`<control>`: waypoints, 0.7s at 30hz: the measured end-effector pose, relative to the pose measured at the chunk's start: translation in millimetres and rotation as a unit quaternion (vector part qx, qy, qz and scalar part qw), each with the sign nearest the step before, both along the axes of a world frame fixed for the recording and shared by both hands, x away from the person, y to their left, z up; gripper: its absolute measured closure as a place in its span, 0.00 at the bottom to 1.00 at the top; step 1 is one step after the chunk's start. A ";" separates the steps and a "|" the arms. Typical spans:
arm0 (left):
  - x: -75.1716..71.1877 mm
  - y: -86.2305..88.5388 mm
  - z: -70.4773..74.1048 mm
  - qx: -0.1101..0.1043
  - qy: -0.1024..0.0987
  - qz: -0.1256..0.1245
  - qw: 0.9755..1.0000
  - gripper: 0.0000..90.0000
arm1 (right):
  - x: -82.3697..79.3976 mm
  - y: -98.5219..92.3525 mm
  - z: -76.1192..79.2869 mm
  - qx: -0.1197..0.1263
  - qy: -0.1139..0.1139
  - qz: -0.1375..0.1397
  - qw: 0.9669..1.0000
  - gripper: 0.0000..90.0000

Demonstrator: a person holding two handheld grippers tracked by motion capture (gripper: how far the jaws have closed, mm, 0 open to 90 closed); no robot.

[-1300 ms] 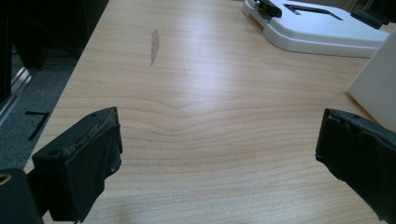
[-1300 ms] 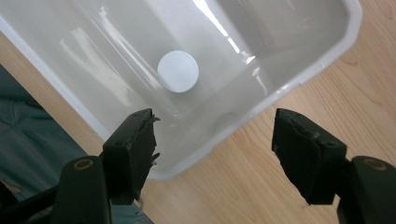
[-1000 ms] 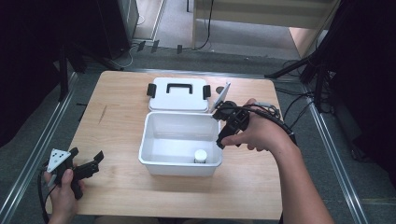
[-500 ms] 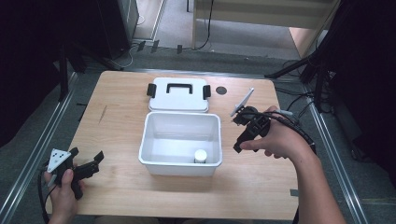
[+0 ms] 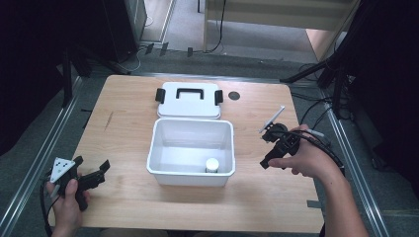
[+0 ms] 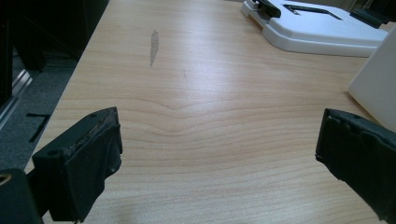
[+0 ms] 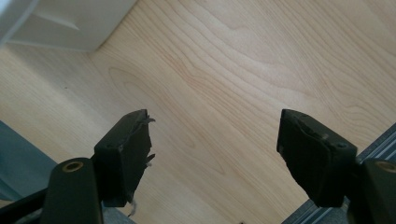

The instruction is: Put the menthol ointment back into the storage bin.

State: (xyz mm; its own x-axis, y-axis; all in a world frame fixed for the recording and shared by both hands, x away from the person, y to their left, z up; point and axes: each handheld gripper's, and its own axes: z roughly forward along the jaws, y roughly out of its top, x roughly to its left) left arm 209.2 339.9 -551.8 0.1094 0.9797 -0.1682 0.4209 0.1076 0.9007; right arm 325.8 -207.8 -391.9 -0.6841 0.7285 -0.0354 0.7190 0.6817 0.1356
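The table (image 5: 128,123) is light wood, smooth, with wavy grain lines and one small grey scuff (image 6: 153,45). The white box (image 5: 190,173) and its lid (image 5: 190,104) look like smooth plastic, a little shiny. The lid's handle (image 5: 190,92) is black. The gripper pads (image 7: 128,154) are matt black, rough and frayed at the edges.
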 end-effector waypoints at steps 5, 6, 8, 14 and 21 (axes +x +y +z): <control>0.0 -0.1 0.0 0.001 0.001 0.000 1.000 0.01 | -1.1 -14.1 -13.6 0.009 -0.013 -0.011 1.000 0.28; 0.0 -0.3 0.0 0.000 0.001 0.000 1.000 0.01 | -1.5 -16.7 -16.2 0.012 -0.016 -0.014 1.000 0.28; -0.1 -0.2 0.0 0.000 0.001 -0.001 1.000 0.01 | -2.9 -21.4 -21.9 0.025 -0.023 -0.023 0.999 0.28; -0.1 -0.2 0.0 0.001 0.000 -0.001 1.000 0.01 | -8.9 -36.3 -41.2 0.064 -0.036 -0.047 0.996 0.28; -0.1 -0.6 0.0 0.001 -0.001 -0.001 1.000 0.01 | -16.1 -53.1 -62.9 0.099 -0.077 -0.062 0.990 0.27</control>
State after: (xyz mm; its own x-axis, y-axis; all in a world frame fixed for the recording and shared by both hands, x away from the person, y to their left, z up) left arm 209.0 339.3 -551.8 0.1111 0.9797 -0.1668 0.4198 0.1058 0.9014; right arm 309.7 -260.8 -454.9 -0.5865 0.8097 0.0203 0.7560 0.5383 0.3726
